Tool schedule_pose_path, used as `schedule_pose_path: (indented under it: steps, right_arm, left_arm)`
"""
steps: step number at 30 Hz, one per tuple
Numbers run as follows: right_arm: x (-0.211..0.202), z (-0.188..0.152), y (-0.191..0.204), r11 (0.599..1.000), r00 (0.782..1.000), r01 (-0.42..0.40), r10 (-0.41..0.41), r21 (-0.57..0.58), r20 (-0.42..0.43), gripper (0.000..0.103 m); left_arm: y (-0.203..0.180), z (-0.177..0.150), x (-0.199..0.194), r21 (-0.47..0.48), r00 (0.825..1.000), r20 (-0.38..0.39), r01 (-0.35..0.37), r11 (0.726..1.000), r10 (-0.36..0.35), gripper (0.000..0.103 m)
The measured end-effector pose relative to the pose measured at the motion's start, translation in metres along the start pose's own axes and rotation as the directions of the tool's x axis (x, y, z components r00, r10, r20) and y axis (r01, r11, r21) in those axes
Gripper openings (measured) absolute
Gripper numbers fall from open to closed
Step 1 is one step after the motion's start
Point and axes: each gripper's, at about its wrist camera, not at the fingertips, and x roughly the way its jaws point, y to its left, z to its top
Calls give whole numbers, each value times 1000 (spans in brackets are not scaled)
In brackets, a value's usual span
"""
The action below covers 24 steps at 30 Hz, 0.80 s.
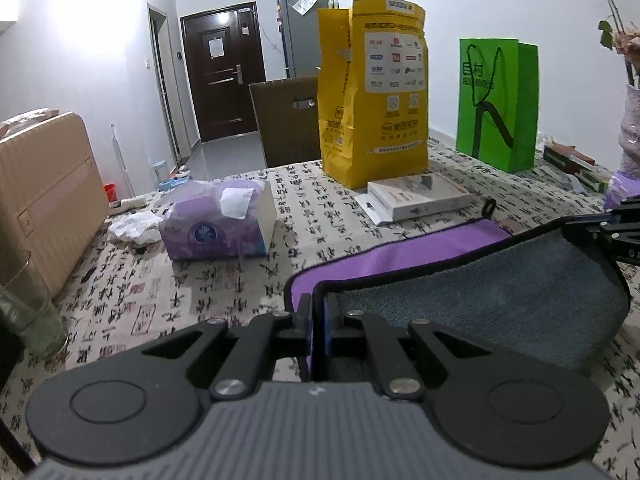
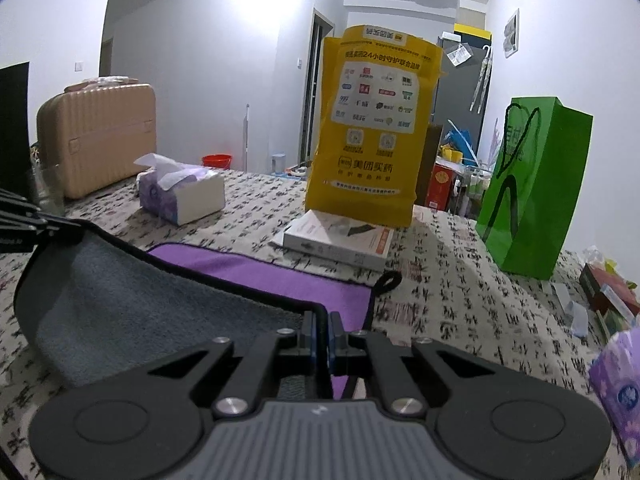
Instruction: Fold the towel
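The towel is purple on one face and grey on the other, with a black hem. It lies on the patterned tablecloth, its near edge lifted so the grey side shows. My left gripper is shut on the towel's near left corner. My right gripper is shut on the near right corner; the towel also shows in the right wrist view. The lifted edge sags between the two grippers. The right gripper also shows at the right edge of the left wrist view. The purple far half lies flat.
A white flat box lies just beyond the towel, with a tall yellow paper bag behind it and a green bag to the right. A purple tissue box and a beige suitcase are at left. A glass stands near left.
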Motion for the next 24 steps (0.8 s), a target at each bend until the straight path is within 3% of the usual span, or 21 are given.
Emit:
schedule_pose_path:
  steps: [24]
  right_arm:
    - [87, 25, -40, 996, 998, -56, 58, 68, -31, 5]
  left_arm:
    - [19, 31, 96, 2, 998, -62, 1, 1000, 0, 6]
